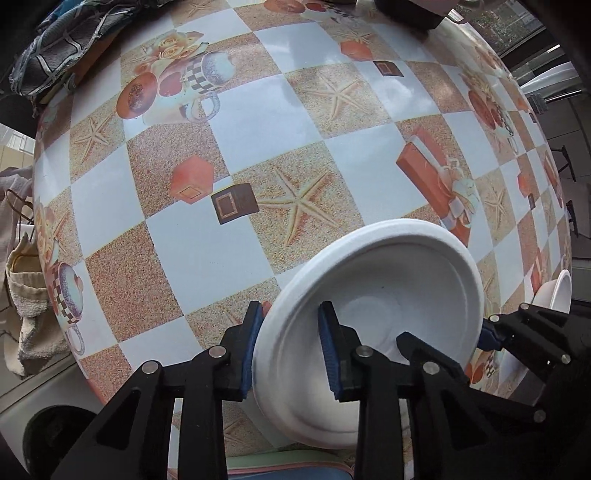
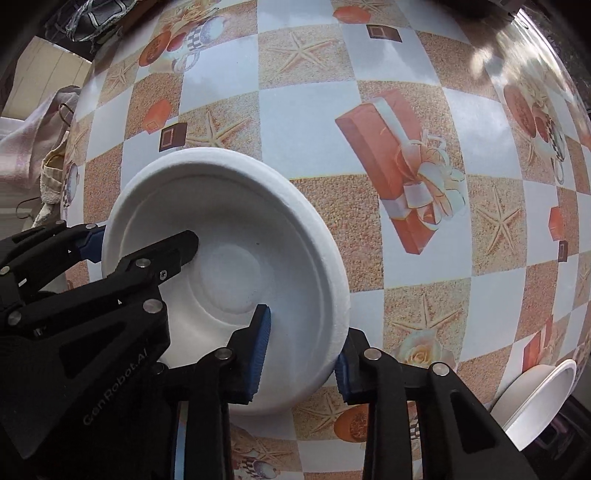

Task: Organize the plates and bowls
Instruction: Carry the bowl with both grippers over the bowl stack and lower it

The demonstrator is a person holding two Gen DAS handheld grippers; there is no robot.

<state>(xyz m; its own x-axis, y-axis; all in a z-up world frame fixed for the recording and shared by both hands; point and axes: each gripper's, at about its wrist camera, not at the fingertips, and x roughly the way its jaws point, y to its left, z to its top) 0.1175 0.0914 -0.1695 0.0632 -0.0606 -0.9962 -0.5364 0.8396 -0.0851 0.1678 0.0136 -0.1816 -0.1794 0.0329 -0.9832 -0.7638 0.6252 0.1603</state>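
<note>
A white foam bowl (image 1: 391,291) is held above the patterned tablecloth by both grippers. My left gripper (image 1: 291,350) straddles its left rim, one blue pad outside and one inside, with gaps visible to the wall. My right gripper (image 2: 303,354) straddles its right rim the same way; it also shows at the right of the left wrist view (image 1: 517,332). The left gripper shows at the left of the right wrist view (image 2: 144,251). The bowl (image 2: 236,266) is tilted towards the cameras. Another white bowl (image 2: 539,402) lies tilted at the table's near right edge.
The table (image 1: 258,122) carries a checked cloth with starfish, gift boxes and cups. A dark checked cloth (image 1: 62,44) lies at the far left corner. Cloth bags (image 1: 22,288) hang off the left edge. A dark object (image 1: 410,14) sits at the far edge.
</note>
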